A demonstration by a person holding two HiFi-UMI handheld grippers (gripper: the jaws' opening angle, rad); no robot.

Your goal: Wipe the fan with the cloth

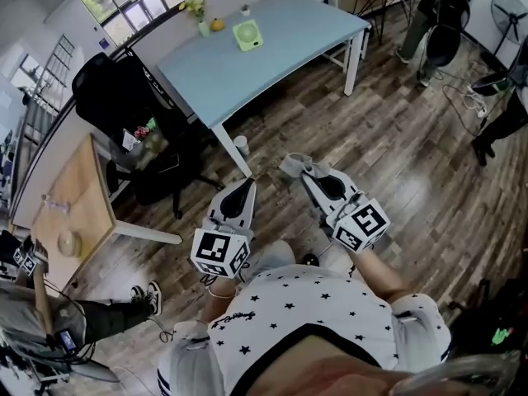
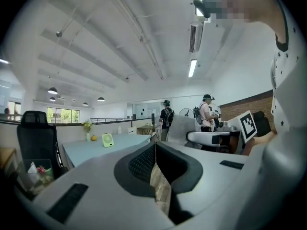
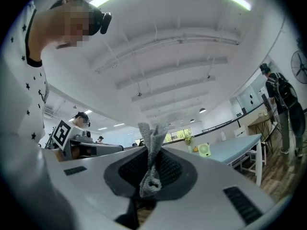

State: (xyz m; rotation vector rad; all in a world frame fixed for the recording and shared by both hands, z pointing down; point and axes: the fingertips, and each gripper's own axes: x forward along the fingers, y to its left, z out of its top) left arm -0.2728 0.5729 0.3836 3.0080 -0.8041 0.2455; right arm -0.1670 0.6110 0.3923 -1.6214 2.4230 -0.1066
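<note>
— How much room is there ahead of you?

— The light blue desk (image 1: 272, 64) stands ahead and runs away to the far right. Its near corner, on a white leg (image 1: 233, 151), is just beyond my tips. Right of that leg the wooden floor (image 1: 396, 155) lies open as far as the desk's right end. On the left a black office chair (image 1: 124, 97) crowds the desk's near left edge. A wooden desk (image 1: 78, 200) stands nearer me on that side.

— And the fan?

— The small green fan (image 1: 247, 35) stands upright on the blue desk, toward its far left end. It is near a vase of flowers (image 1: 198, 13) and an orange fruit (image 1: 216, 25). It is well apart from both my grippers, which hang over the floor short of the desk.

— What has your right gripper got?

— My right gripper (image 3: 152, 152) has its jaws pressed together on the cloth (image 3: 151, 181), a grey knit piece bunched between the pads. One end stands up past the tips and a curled end hangs back toward the camera.

— And the left?

— My left gripper (image 2: 155, 150) is empty, its jaws closed tip to tip. Only a thin wedge of floor shows behind the place where they meet. The two grippers lie side by side, near each other but apart, both pointing toward the desk's near corner.
</note>
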